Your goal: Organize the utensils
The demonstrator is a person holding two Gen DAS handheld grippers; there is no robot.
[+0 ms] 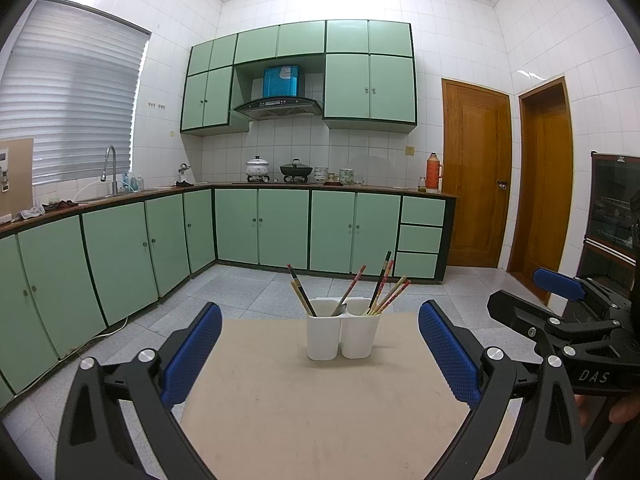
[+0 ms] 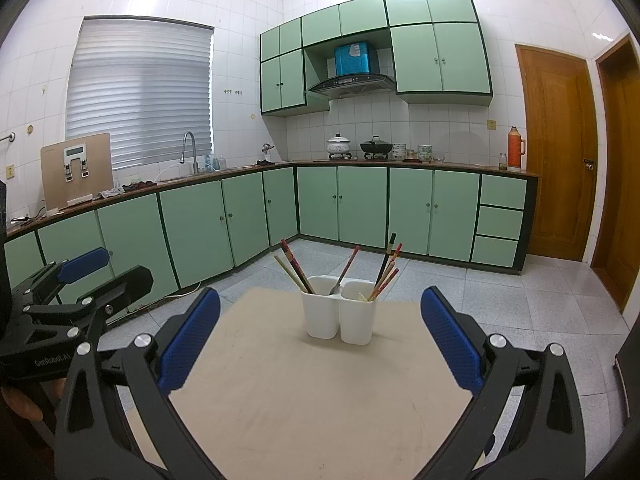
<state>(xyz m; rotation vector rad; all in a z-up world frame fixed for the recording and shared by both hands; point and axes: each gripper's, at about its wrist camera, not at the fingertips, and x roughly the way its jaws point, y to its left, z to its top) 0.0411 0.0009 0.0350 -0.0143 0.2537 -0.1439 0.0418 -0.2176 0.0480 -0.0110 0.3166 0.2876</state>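
Two wrist fisheyes, side by side, both looking forward over a beige table into a green-cabinet kitchen.

The left wrist view looks along the left gripper (image 1: 320,354) across the table (image 1: 320,408), head-on at the white two-compartment utensil holder (image 1: 342,334) near the far edge; the right gripper (image 1: 560,284) enters from its right. The right wrist view looks along the right gripper (image 2: 320,340), seeing the same table (image 2: 320,408) and utensil holder (image 2: 339,320) from slightly further right, with the left gripper (image 2: 86,262) at its left edge. Both share the holder, tabletop, cabinets, stove and wooden door behind.
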